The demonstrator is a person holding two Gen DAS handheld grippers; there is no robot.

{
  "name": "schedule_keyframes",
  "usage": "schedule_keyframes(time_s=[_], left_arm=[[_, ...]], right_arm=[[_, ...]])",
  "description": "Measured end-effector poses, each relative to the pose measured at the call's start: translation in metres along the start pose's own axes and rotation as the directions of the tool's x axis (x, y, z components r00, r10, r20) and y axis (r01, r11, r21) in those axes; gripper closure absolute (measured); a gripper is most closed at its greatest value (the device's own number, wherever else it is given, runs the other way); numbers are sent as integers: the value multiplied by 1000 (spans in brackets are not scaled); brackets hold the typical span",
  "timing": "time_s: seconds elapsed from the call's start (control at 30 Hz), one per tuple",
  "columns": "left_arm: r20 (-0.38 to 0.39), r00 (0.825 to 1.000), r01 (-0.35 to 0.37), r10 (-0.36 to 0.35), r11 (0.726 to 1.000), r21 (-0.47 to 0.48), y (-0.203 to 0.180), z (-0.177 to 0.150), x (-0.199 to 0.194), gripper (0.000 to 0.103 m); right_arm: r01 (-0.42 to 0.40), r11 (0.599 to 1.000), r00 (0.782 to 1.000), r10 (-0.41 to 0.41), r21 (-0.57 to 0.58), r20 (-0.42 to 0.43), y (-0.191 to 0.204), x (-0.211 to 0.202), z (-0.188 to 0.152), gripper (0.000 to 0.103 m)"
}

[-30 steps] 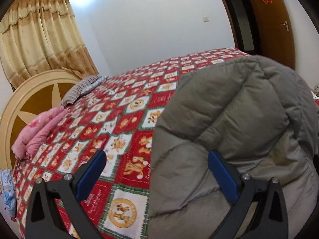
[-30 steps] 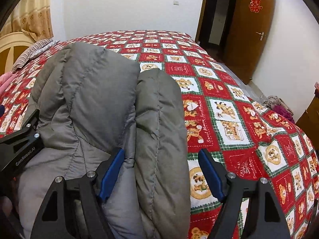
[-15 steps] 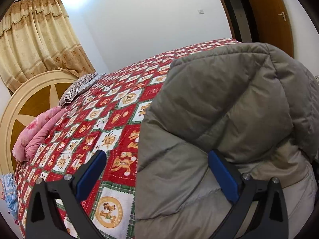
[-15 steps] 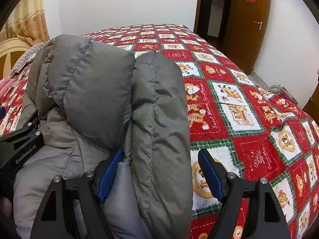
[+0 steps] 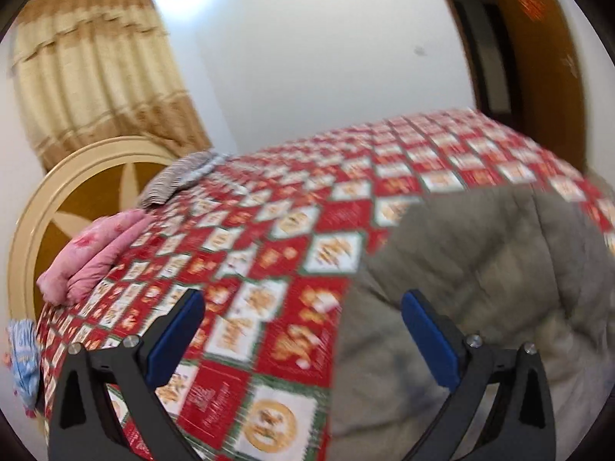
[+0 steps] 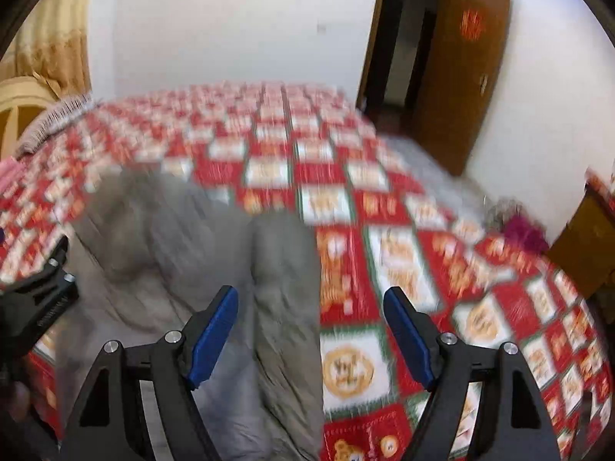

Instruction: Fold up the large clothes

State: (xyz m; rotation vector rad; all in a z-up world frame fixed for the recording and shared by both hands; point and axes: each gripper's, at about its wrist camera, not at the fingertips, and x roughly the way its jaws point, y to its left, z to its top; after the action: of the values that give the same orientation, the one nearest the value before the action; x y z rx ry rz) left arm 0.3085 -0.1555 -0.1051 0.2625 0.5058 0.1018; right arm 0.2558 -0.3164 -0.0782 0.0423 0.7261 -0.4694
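A grey padded jacket (image 5: 480, 276) lies folded on the red patterned bedspread (image 5: 292, 230). It also shows in the right wrist view (image 6: 184, 238), with a folded part running down between my fingers. My left gripper (image 5: 303, 330) is open and empty, above the jacket's left edge. My right gripper (image 6: 311, 322) is open and empty, above the jacket's right edge. The left gripper's body shows at the left of the right wrist view (image 6: 38, 299). Both views are motion-blurred.
A pink folded cloth (image 5: 96, 253) and a striped pillow (image 5: 180, 176) lie by the round headboard (image 5: 69, 192). A brown door (image 6: 461, 77) stands open at the back right. Clothes (image 6: 515, 223) lie on the floor beside the bed.
Both grippers have pulled back and up from the jacket. The jacket's raised top has dropped and now lies lower on the bed.
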Motion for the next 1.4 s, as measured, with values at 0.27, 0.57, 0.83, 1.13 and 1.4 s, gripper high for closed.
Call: schedule_keyframes(time_s=[0.27,0.57,0.83,1.13,1.4], left_arm=[[-68,997,-35,43,992,121,-31,-31,35,0],[-125,992,14,-2,996,94,-42,-35,52,0],[-150,989,31,-17,995,91,-51,-42,58,0],[-162,986,43,-27,995,94,-53,-44,61,0],[-177,982,79,-65,994,76,-47,-48,62,0]], right_arm=[[-73,997,996,72,-28,-54,45,58,-1,25],[-40,999,995,39,-12,-90,29,90,-27,25],[-69,997,992,73,36,-102,21,110,-41,24],[-102,992,986,112,77,-127,15,122,-50,20],[-121,989,981,133,89,-144,13,125,-55,19]])
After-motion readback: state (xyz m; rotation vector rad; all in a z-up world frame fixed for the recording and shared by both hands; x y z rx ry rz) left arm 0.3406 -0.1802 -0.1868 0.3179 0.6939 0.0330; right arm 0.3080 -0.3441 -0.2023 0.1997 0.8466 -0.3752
